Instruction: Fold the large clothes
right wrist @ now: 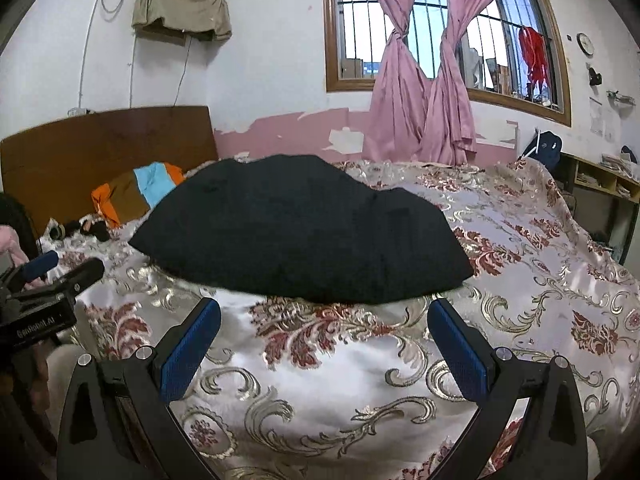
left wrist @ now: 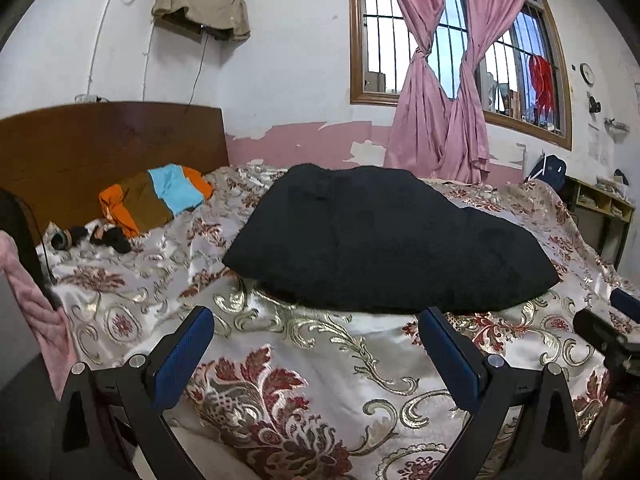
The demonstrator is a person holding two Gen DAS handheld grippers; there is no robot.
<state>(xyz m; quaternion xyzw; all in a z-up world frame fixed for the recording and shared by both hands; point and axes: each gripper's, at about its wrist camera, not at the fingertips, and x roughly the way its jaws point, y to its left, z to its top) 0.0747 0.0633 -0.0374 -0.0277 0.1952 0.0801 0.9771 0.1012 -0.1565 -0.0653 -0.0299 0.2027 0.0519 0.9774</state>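
Both grippers hang over the near edge of the bed (left wrist: pixel 304 364), jaws spread wide and holding nothing; the left gripper (left wrist: pixel 316 320) has its blue pads well apart, and the right gripper (right wrist: pixel 325 312) stands the same way. Just beyond the fingertips of each lies the black garment (left wrist: pixel 380 240), a thick folded bundle resting flat on the floral bedspread (right wrist: pixel 520 280); its near hem sits just ahead of both grippers but touches neither. From the left wrist view the bundle lies ahead and a little right; from the right wrist view it lies ahead and a little left (so it sits between the two tools). Farther back, near the wooden headboard (left wrist: pixel 100 148), rests a striped cloth (left wrist: pixel 160 196) in orange, brown and blue, well apart from the garment.
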